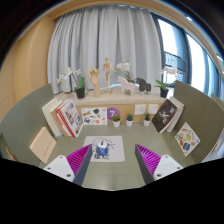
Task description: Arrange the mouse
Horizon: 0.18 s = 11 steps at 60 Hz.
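- Gripper view, lower middle of the frame: my hand-held gripper [111, 158] is open, its two magenta pads spread wide with nothing pressed between them.
- Between the fingers, just ahead of the tips, a small white pad [104, 150] lies flat on the grey-green tabletop [30, 118]. On it sits a small white and blue thing that I take to be the mouse [102, 152]. It rests on its own support, with a clear gap to each finger.
- Middle of the frame: a row of little potted plants [129, 119] and printed cards stands beyond the pad. Books [68, 117] lean at the left, and a framed picture [167, 114] stands at the right.
- Upper middle: a wooden figure [95, 78] and flowers stand before the curtain [90, 45].
- Risk, as I judge it: if I close off-centre, one finger could push the mouse sideways across the pad or drag the pad along with it.
- Risk: reaching too far forward could knock the pots or topple the leaning books.
- Hard to make out: the mouse is tiny here, so I cannot tell its heading, or whether it has a cable.
- Cut off: the near edge of the tabletop is hidden below the fingers.
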{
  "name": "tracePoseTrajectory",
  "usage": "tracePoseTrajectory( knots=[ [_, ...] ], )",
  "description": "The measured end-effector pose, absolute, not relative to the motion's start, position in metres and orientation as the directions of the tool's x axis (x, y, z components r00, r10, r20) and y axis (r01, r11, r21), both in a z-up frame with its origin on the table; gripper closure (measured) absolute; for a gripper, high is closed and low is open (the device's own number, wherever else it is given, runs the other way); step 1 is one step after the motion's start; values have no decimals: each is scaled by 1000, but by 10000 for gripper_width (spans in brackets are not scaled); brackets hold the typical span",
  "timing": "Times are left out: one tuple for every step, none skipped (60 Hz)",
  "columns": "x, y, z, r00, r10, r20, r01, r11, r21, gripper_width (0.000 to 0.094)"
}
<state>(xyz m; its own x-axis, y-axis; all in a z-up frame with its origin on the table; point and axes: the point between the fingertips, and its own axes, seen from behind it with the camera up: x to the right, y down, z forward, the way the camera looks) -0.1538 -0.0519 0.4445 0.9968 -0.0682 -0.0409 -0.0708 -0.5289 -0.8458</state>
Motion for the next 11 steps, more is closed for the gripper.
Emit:
tracePoseTrajectory(
  knots=[
    [-151,-58,445,996,-73,-41,-74,-529,-845,77],
    [-149,-65,446,996,-77,-43,-77,-529,-845,82],
    [-148,-71,447,996,-79,-46,-81,-527,-846,88],
    [-147,-77,448,996,-81,-49,-84,-526,-846,89],
    [-146,-82,448,995,-84,-51,-87,-524,-847,89],
    [-143,-88,447,995,-86,-52,-89,-522,-848,89],
    [-142,-94,447,995,-89,-52,-91,-523,-847,88],
    [-140,-100,447,994,-93,-52,-93,-525,-846,88],
    [-139,-105,448,994,-98,-52,-97,-526,-845,90],
    [-137,-110,448,993,-103,-53,-100,-526,-845,88],
    [-135,-115,449,993,-108,-54,-103,-524,-846,89]
  ],
)
